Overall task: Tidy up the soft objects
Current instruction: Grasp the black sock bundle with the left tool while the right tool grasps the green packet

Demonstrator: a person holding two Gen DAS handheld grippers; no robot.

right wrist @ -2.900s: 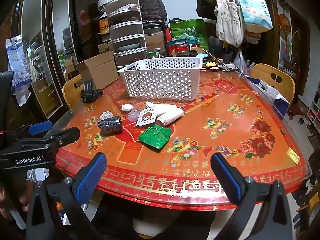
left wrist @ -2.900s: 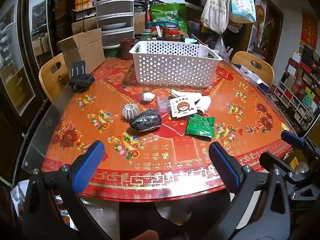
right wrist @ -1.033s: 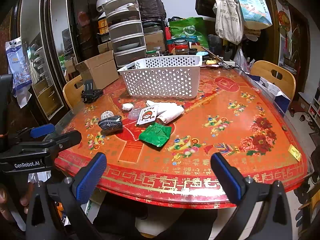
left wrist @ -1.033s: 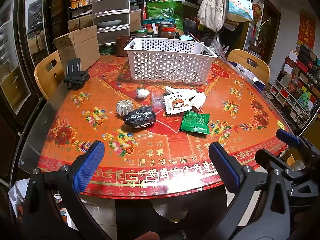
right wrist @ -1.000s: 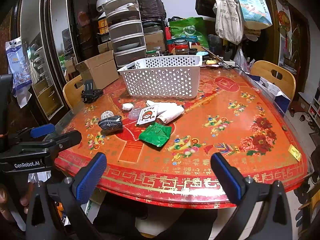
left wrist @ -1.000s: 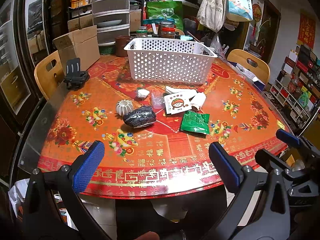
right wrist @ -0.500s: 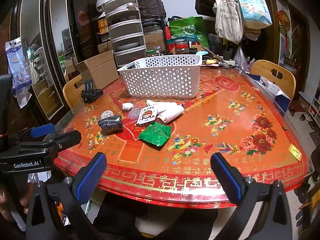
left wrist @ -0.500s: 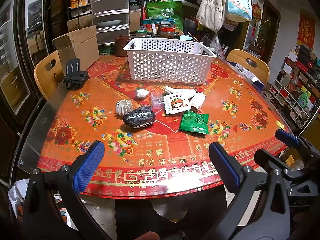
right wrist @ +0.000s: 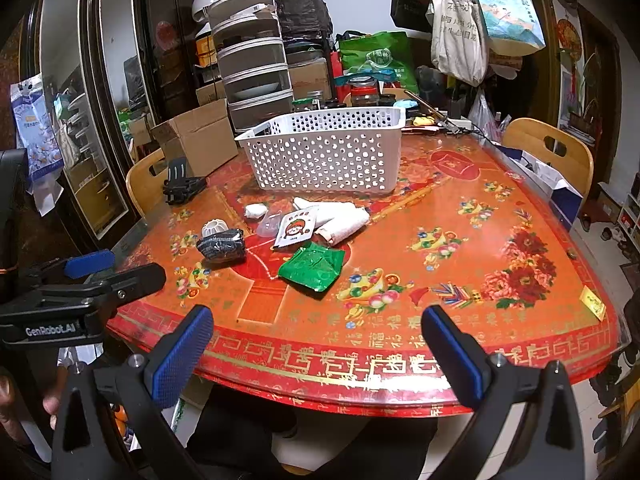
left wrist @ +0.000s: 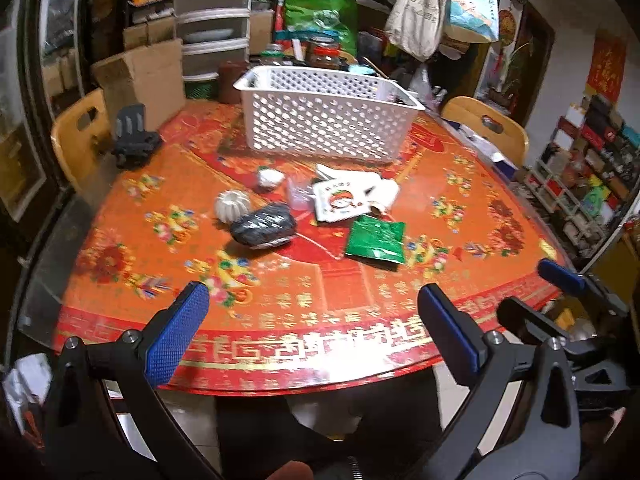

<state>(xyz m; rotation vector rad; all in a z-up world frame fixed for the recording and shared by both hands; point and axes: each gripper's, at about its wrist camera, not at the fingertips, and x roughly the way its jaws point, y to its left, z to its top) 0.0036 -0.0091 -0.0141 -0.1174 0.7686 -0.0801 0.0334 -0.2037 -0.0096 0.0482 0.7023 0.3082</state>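
Note:
A white perforated basket point(left wrist: 328, 124) point(right wrist: 328, 156) stands at the far middle of the red table. In front of it lies a loose pile: a dark bundle point(left wrist: 262, 224) point(right wrist: 222, 244), a green packet point(left wrist: 376, 240) point(right wrist: 314, 266), a white cartoon pouch point(left wrist: 340, 202) point(right wrist: 296, 226), a white roll point(right wrist: 344, 226), a ribbed white piece point(left wrist: 232, 206) and a small white lump point(left wrist: 270, 178). My left gripper point(left wrist: 312, 328) is open and empty at the near table edge. My right gripper point(right wrist: 316, 344) is open and empty, also at the near edge.
A black phone stand point(left wrist: 134, 146) sits at the table's left. Wooden chairs point(left wrist: 78, 136) point(right wrist: 552, 152) stand at both sides. A cardboard box point(right wrist: 200, 136), stacked drawers and hanging bags crowd the back. The other gripper shows at right point(left wrist: 560, 276) and left point(right wrist: 88, 280).
Both grippers have stayed open at the near edge. The left wrist view has shifted slightly and blurred; the objects on the table have not moved.

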